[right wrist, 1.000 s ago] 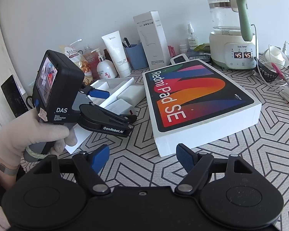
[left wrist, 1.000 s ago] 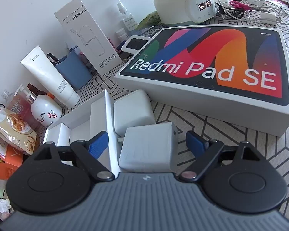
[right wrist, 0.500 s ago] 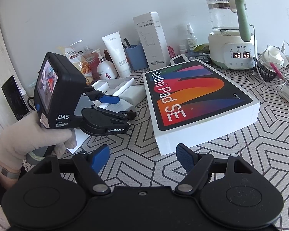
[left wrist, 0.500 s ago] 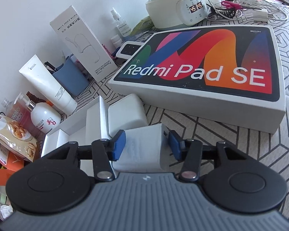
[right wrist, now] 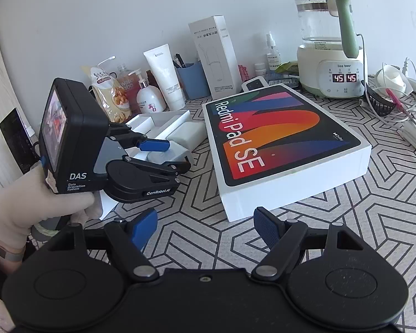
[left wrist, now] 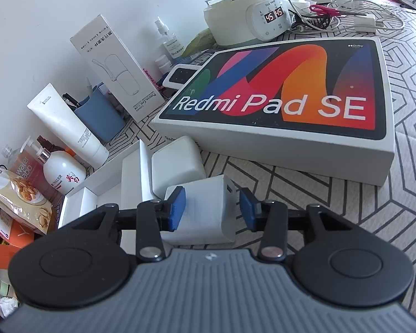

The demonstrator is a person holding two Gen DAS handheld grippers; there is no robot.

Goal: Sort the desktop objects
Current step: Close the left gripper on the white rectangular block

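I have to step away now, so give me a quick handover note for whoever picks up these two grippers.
Left gripper: shut on the white charger block, beside the white divided tray.
Right gripper: open, holding nothing, above the patterned table near the Redmi Pad SE box.
Done: charger gripped.
Left: place it, probably in the tray; a second white block lies alongside.

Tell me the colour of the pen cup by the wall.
Blue; the pen cup shows best in the right wrist view.
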